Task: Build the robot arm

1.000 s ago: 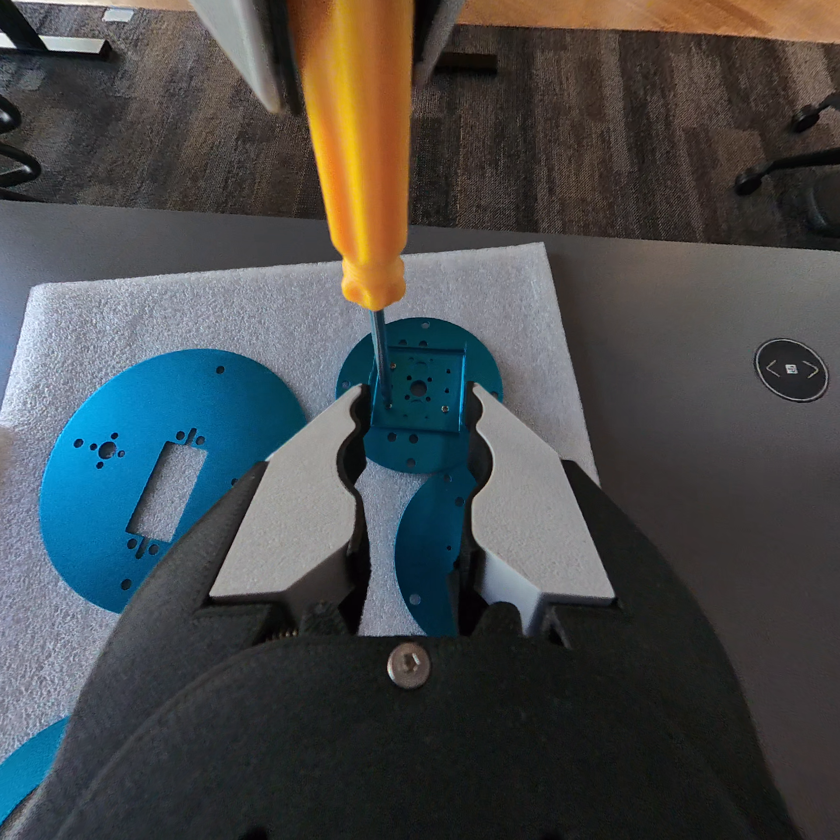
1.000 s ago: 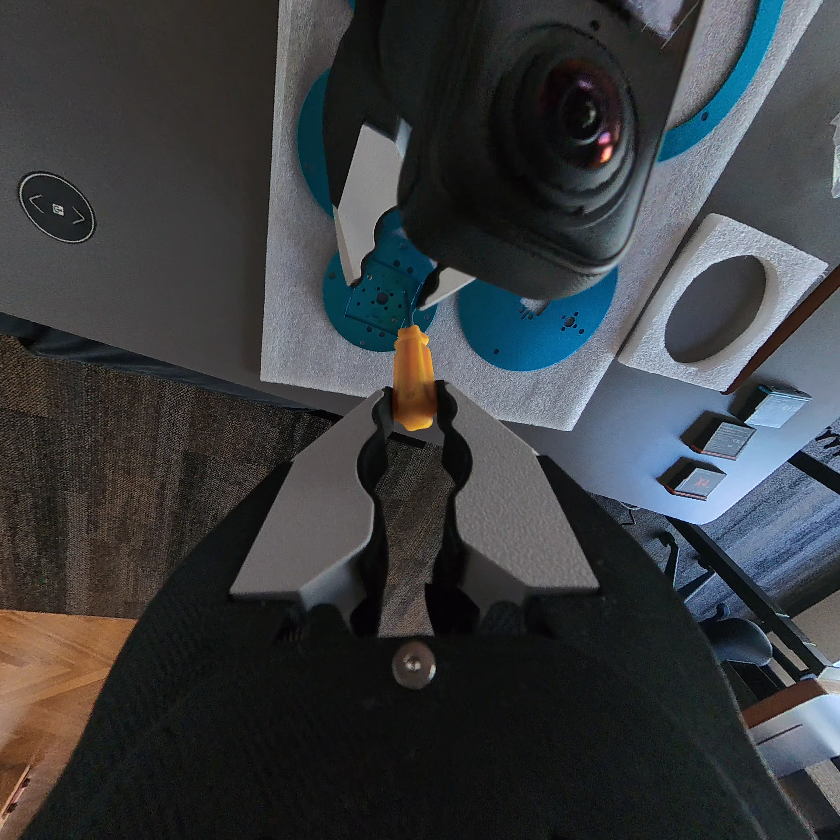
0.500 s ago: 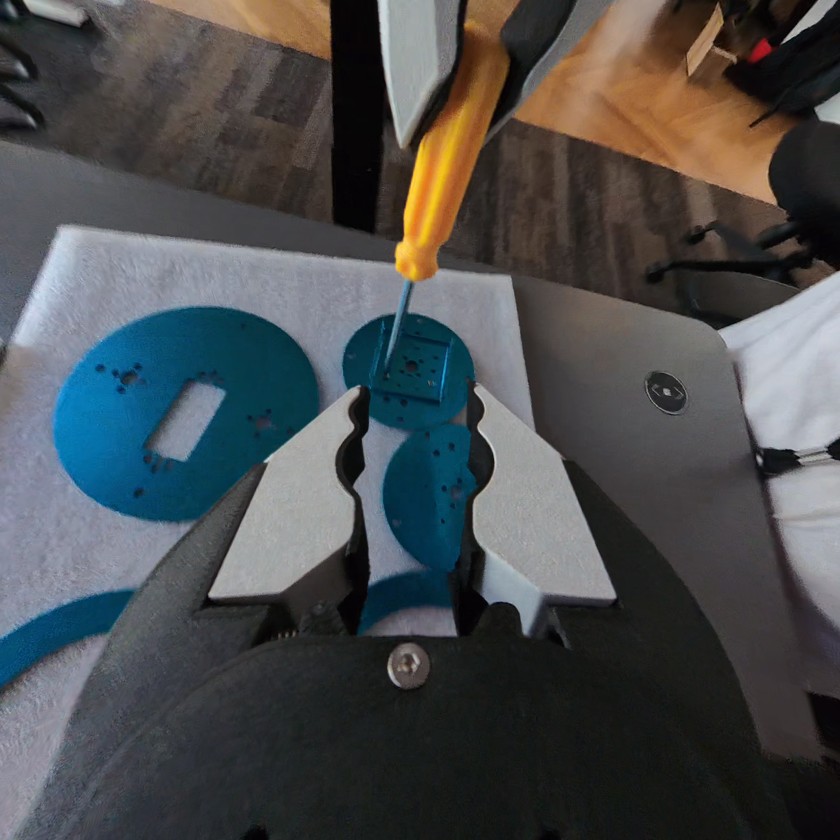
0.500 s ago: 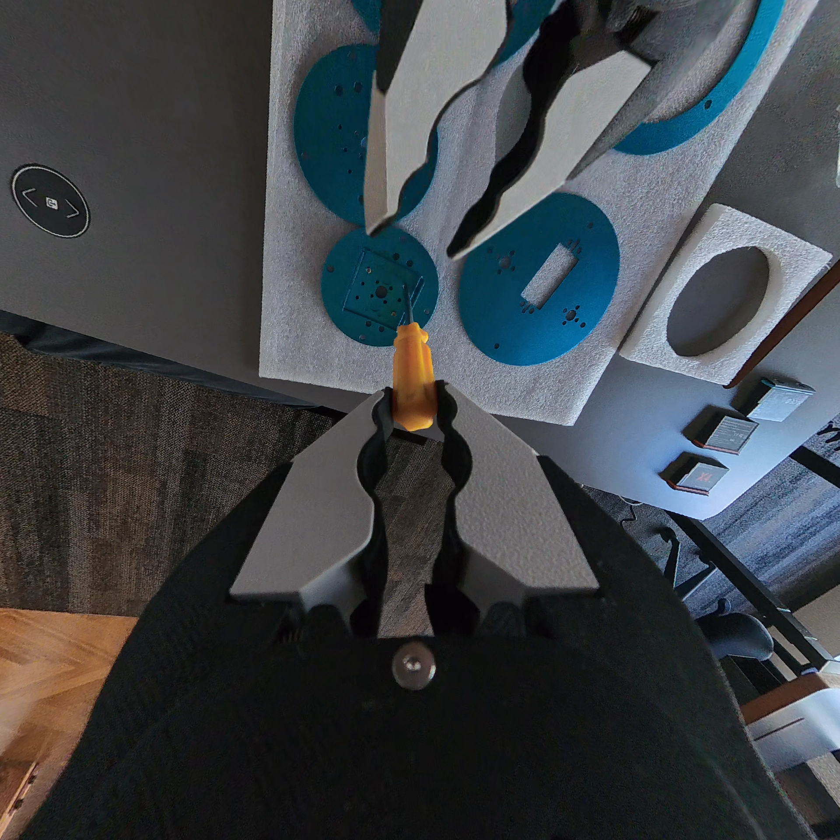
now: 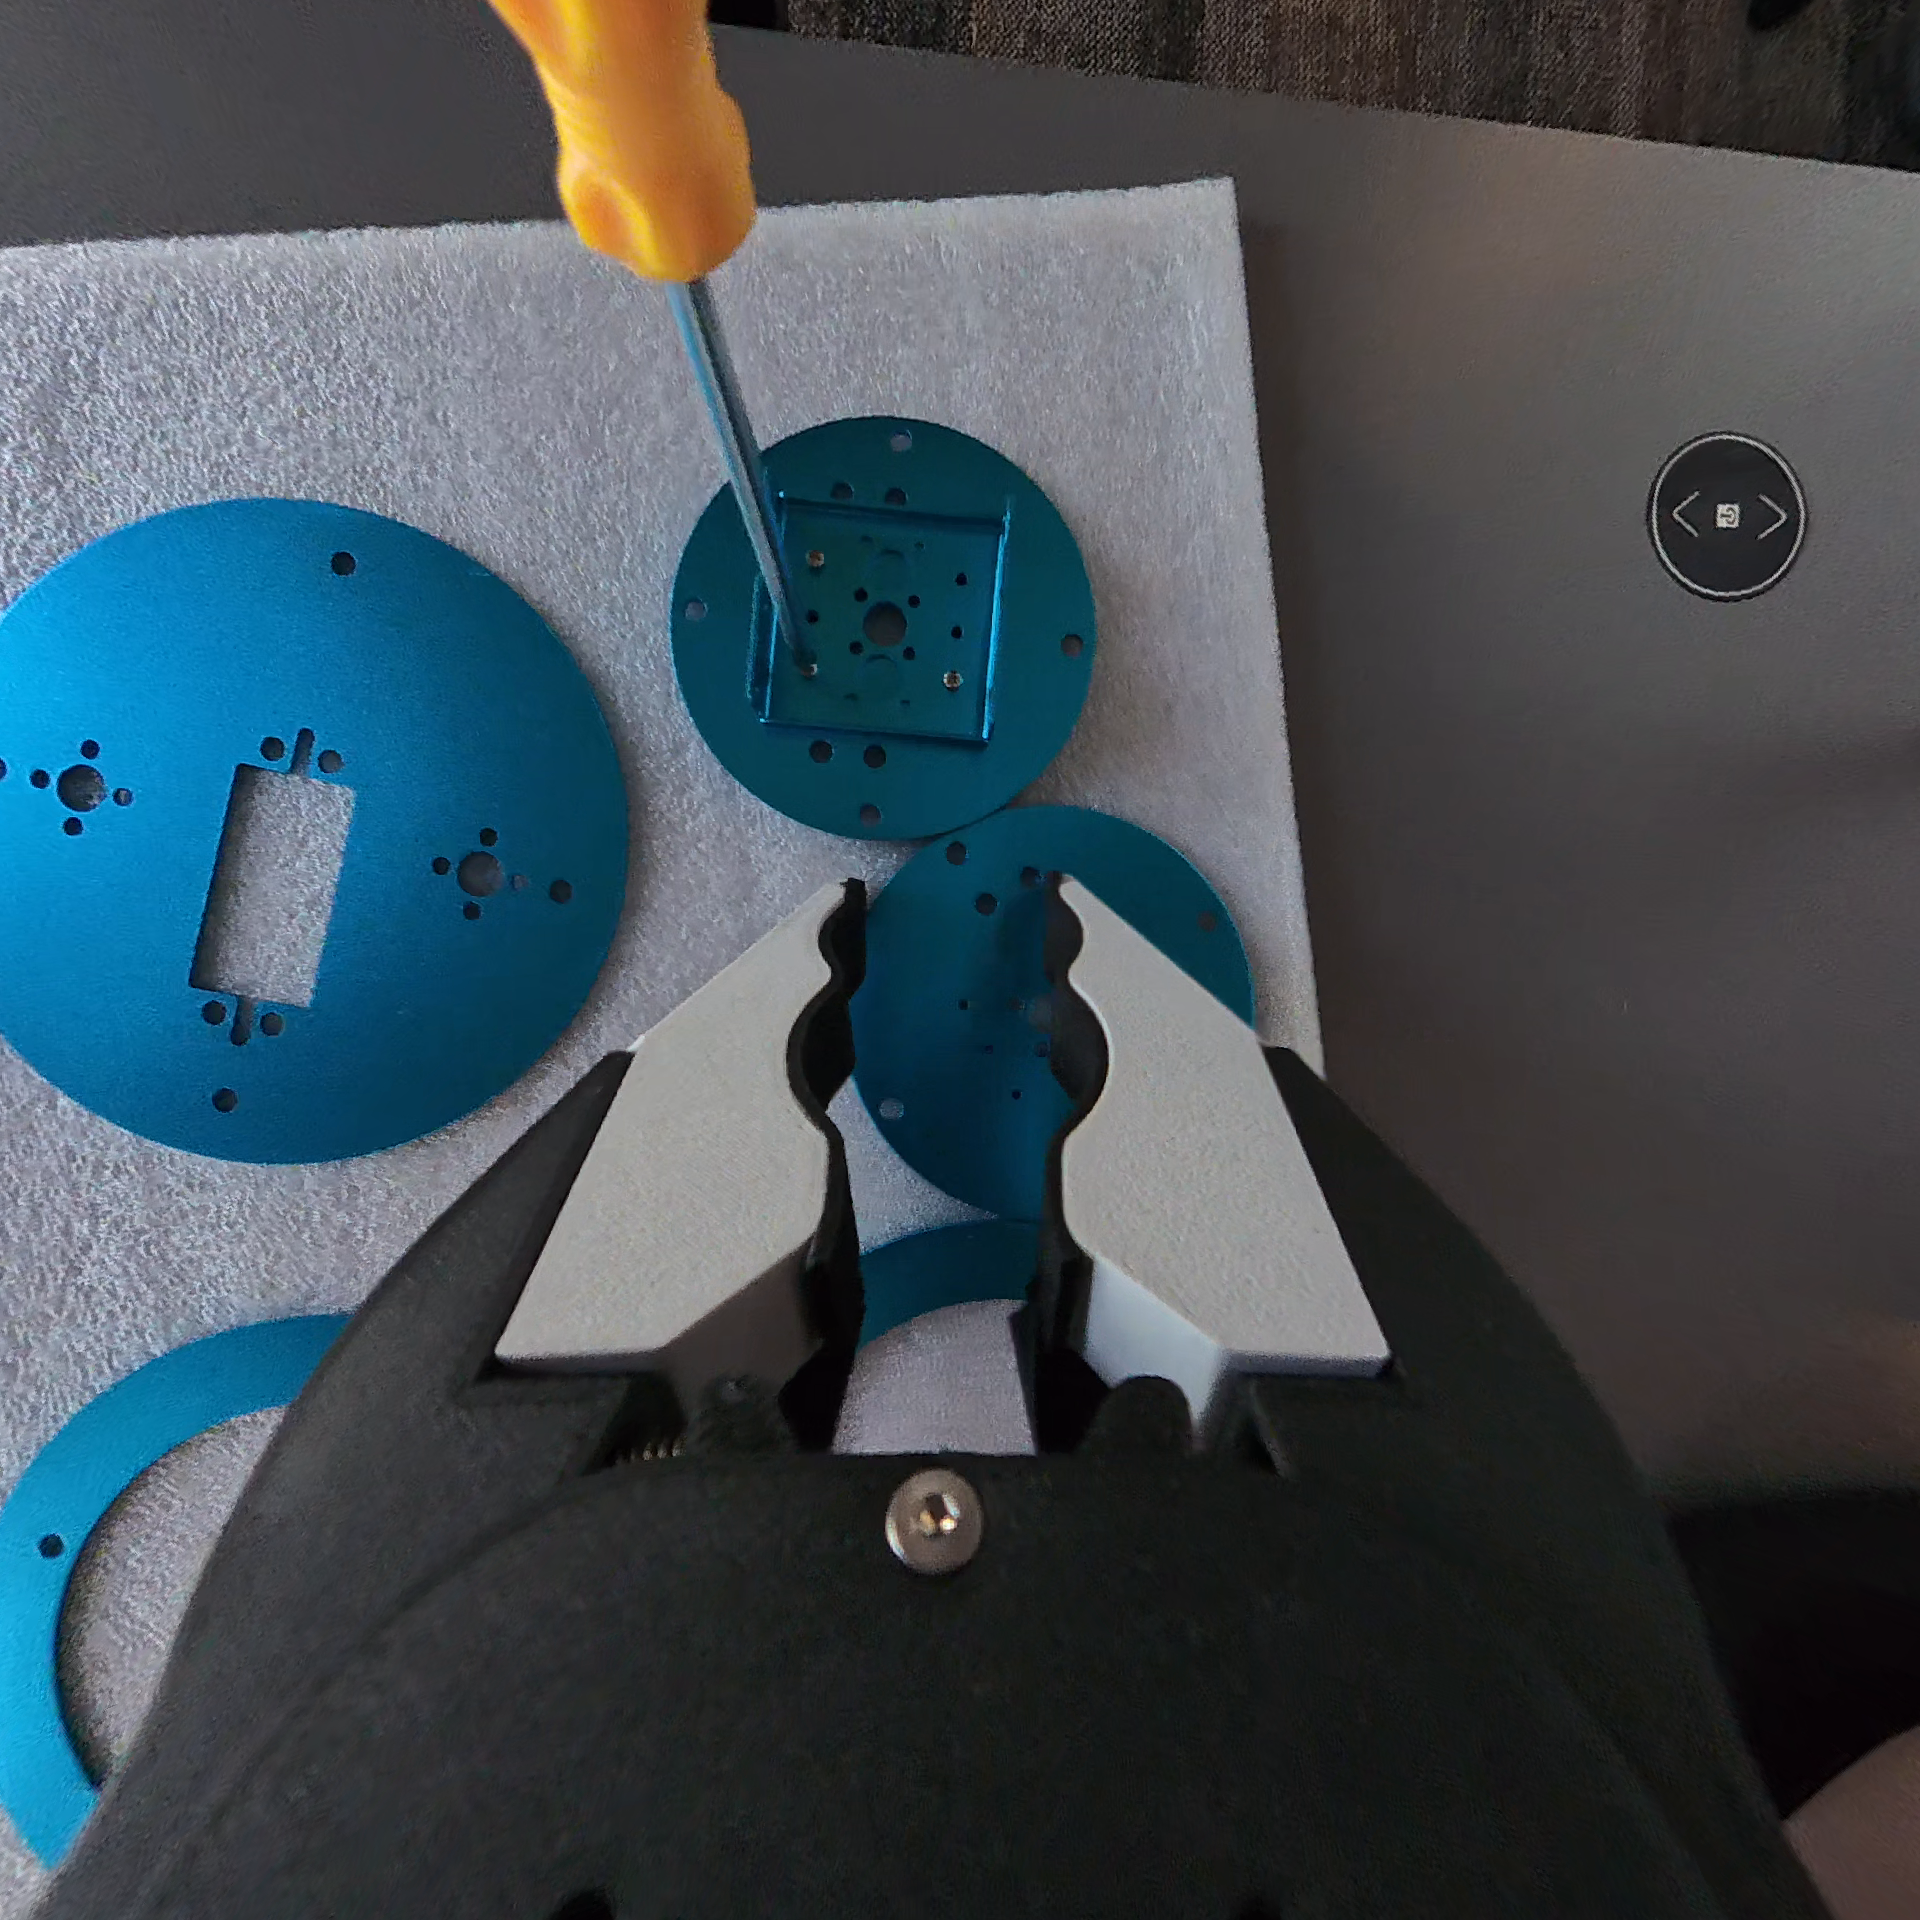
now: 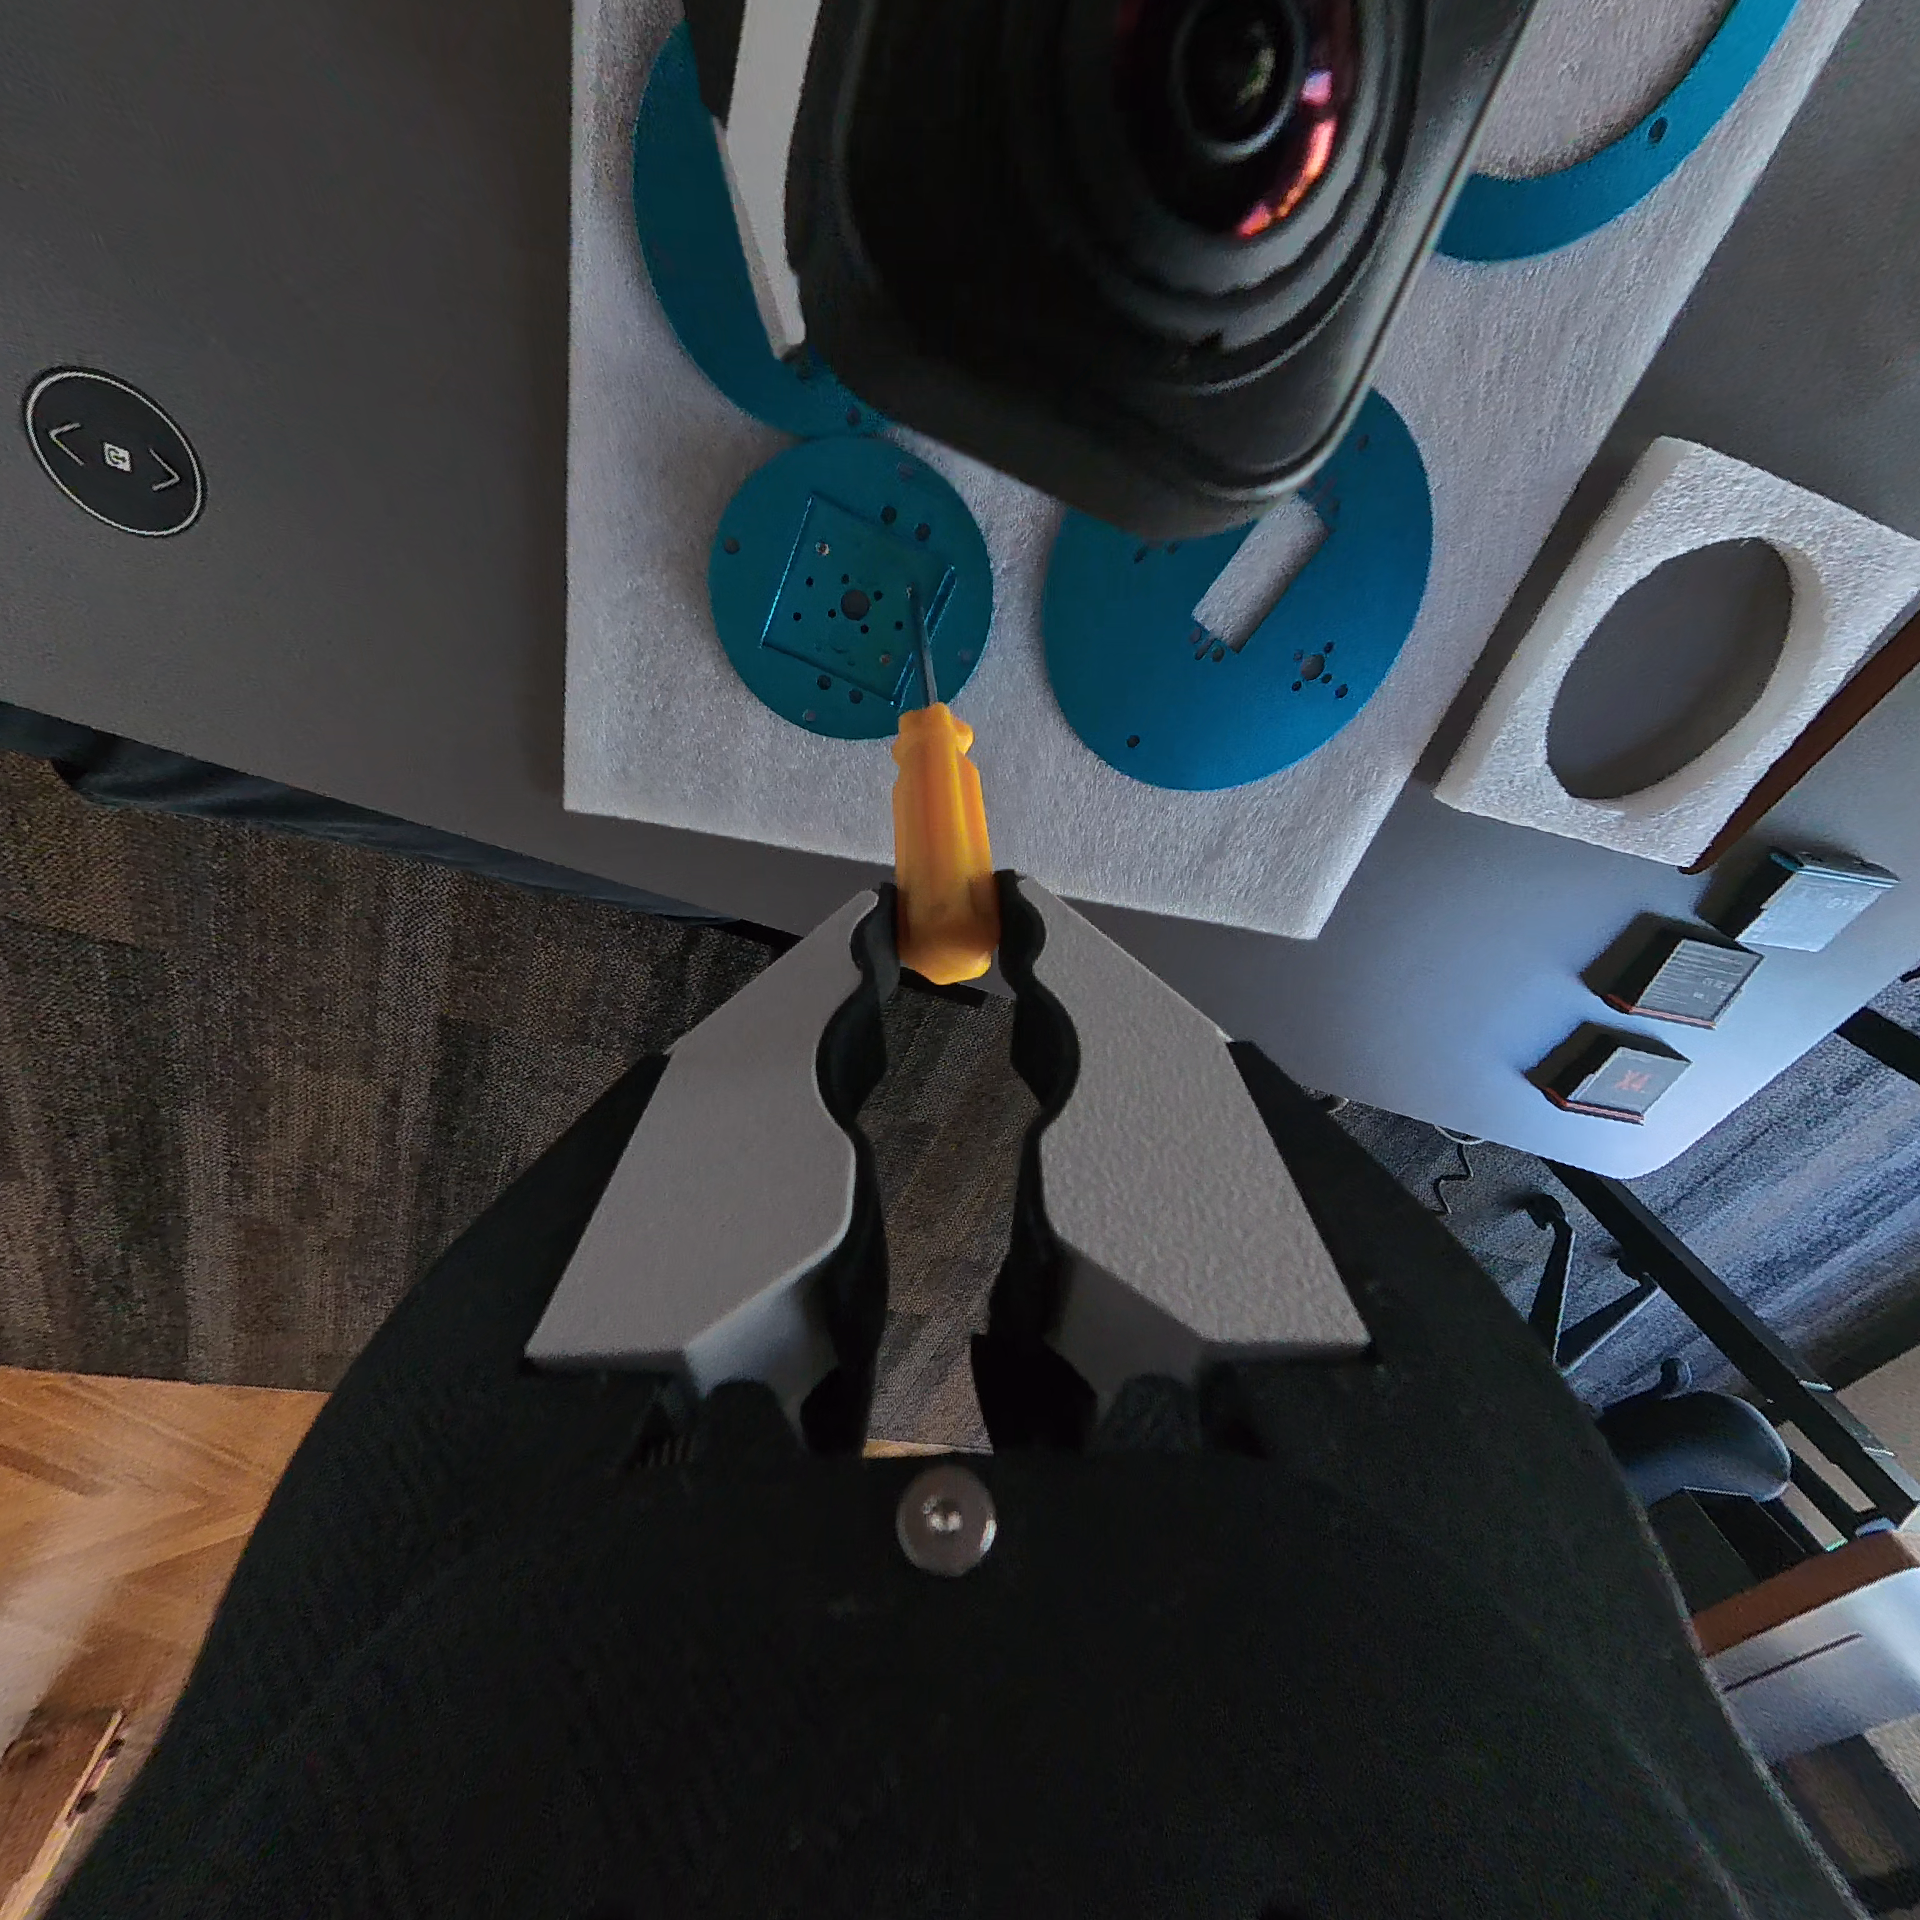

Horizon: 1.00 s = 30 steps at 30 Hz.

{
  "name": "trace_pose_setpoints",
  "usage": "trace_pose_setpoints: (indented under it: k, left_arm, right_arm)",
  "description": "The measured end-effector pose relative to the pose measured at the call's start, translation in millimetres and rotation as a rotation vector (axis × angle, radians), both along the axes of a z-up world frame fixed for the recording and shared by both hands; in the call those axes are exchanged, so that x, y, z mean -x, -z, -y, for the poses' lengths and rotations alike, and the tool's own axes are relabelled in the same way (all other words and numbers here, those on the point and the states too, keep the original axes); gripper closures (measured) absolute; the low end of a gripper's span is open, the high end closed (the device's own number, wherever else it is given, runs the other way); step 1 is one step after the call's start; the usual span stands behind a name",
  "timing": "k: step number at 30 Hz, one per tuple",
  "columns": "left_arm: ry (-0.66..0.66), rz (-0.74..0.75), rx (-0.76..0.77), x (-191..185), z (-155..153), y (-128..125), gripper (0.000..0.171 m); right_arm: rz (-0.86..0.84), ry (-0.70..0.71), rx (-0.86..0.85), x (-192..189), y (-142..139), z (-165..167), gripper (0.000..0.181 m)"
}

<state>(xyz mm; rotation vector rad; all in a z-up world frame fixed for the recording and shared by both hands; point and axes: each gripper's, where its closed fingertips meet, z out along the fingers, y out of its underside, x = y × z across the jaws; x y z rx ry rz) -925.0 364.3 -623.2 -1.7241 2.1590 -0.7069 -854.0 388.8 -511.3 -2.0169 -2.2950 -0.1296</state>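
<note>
My right gripper (image 6: 943, 896) is shut on the orange handle of a screwdriver (image 6: 935, 831). Its metal tip rests on a screw in the corner of a blue square bracket (image 5: 881, 621) that sits on a small blue round plate (image 5: 883, 628); the plate also shows in the right wrist view (image 6: 850, 587). The screwdriver also shows in the left wrist view (image 5: 649, 135). My left gripper (image 5: 954, 885) is open and empty, held above a second small blue disc (image 5: 956, 1018), clear of the bracket. Its camera body (image 6: 1143, 208) fills the top of the right wrist view.
A white foam sheet (image 5: 416, 343) on the grey desk (image 5: 1558, 831) carries the parts: a large blue disc with a rectangular slot (image 5: 281, 831) and blue rings (image 5: 62, 1538). A round control panel (image 5: 1727, 516) is set in the desk. A foam block with an oval hole (image 6: 1673, 665) and small boxes (image 6: 1683, 977) lie beside the sheet. My right fingertips sit around 15 centimetres from my left ones. The right gripper is farther from the round control panel (image 5: 1727, 516), some 25 centimetres, than the left, some 15 centimetres. The right camera catches it too, in the right wrist view (image 6: 106, 458).
My left gripper has let go of the bracket and pulled back and up, now hovering over the second small disc. The screwdriver stays on the bracket's corner screw.
</note>
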Motion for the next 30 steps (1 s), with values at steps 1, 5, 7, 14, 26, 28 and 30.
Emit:
trace_pose_setpoints:
  k: [1, 5, 7, 14, 26, 28, 30]
  left_arm:
    - [0.003, 0.002, 0.003, 1.4, -0.3, -0.5, 0.141]
    - [0.015, -0.013, 0.029, 7.2, 4.3, -1.1, 0.14]
    - [0.02, -0.023, 0.04, 9.9, 6.4, -1.5, 0.14]
    - [-0.046, 0.173, 0.011, -15.1, -9.8, -23.1, 0.125]
    - [-0.016, 0.404, 0.059, -42.7, -6.4, -41.7, 0.12]
    - [-0.011, 0.384, 0.008, -42.5, -7.2, -35.7, 0.12]
    - [-0.002, 0.35, -0.01, -42.1, -6.1, -26.8, 0.12]
  right_arm:
    - [0.002, 0.0, -0.001, -0.4, 0.3, -0.3, 0.163]
    - [0.001, -0.002, -0.002, 0.0, 0.3, -0.2, 0.163]
    - [0.004, -0.005, -0.004, 0.8, 0.2, 0.1, 0.163]
    - [0.001, -0.011, -0.004, 5.6, -0.8, 1.3, 0.164]
    - [-0.03, 0.007, 0.034, 18.9, -1.9, 0.6, 0.163]
    - [-0.028, 0.006, 0.035, 19.3, -2.0, 0.5, 0.163]
    - [-0.024, 0.004, 0.034, 19.0, -2.0, 0.5, 0.163]
